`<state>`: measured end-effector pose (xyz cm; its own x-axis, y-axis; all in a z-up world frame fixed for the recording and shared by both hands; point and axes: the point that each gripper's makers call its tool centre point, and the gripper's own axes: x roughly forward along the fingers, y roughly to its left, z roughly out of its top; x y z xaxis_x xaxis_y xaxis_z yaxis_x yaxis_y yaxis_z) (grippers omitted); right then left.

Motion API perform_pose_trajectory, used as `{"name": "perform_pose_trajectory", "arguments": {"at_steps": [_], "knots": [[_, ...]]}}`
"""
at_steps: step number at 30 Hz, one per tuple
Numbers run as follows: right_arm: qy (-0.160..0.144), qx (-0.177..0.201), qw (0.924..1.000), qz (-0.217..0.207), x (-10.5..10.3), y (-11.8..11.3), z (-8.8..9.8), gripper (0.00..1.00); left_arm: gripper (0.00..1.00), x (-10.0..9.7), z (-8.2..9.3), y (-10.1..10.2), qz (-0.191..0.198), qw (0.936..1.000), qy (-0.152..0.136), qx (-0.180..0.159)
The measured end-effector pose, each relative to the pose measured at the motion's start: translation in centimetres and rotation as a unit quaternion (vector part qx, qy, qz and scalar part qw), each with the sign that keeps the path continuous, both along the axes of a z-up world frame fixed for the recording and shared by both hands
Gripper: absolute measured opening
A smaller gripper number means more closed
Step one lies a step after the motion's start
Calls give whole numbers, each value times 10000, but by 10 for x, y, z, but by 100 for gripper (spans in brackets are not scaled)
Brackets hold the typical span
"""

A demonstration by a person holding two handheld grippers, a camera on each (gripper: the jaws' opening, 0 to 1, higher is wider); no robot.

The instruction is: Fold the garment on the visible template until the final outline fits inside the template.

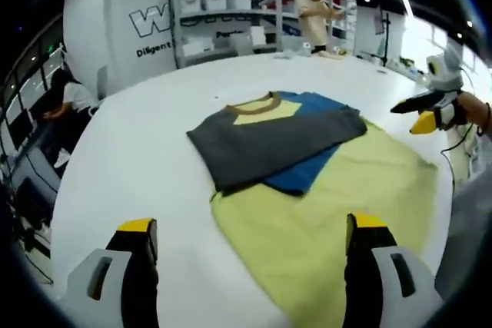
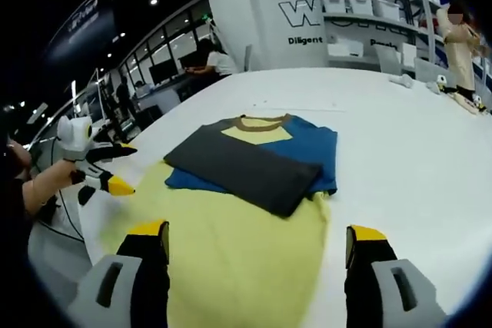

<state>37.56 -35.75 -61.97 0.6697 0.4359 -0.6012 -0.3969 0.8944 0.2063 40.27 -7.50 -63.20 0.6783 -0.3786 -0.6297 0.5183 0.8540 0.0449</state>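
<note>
Soft cotton by the look of it, so this t-shirt should be light, floppy, easy to drag. It lies mid-worktop, sleeves folded over, yellow hem nearest both tongs. Both gape, holding nothing. I'd pinch the hem corners.

In the left gripper view, the left gripper rises from the bottom edge with its two yellow-tipped dark jaws spread wide apart, nothing between them, held level and pointing forward. At the right side of that view the right gripper shows, held in the person's hand, its yellow tips close to each other and pointing left.

In the right gripper view, the right gripper likewise stands with its jaws wide apart and nothing held. At the left of that view the left gripper appears, gripped by a hand with the forearm leading off toward the left edge.
</note>
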Motion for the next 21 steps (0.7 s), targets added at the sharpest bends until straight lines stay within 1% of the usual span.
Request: {"name": "perform_pose_trajectory", "arguments": {"at_steps": [3,7,10,11,13,15,18,21], "knots": [[20,7,10000,68,-10,0,1,99,99,-10,3,-2,-53,10000,-11,67],[72,-30,9998,165,-21,-2,-2,99,99,-23,5,-6,-37,10000,20,15],[166,-69,9996,197,-29,-6,-6,99,99,-33,1,-10,-104,9999,135,0],[189,-81,9996,215,-34,-7,-7,99,98,-37,0,-10,-103,9998,170,36],[242,-93,9993,266,-40,-8,-9,99,97,-42,1,-9,-120,9998,153,55],[292,-117,9990,323,-45,-8,-11,99,97,-47,2,-6,-52,9999,133,77],[341,-199,9984,406,-52,-10,-14,97,96,-57,3,-1,-28,9998,109,178],[404,-277,9977,478,-60,-12,-18,95,94,-67,0,2,7,9995,222,216]]}}
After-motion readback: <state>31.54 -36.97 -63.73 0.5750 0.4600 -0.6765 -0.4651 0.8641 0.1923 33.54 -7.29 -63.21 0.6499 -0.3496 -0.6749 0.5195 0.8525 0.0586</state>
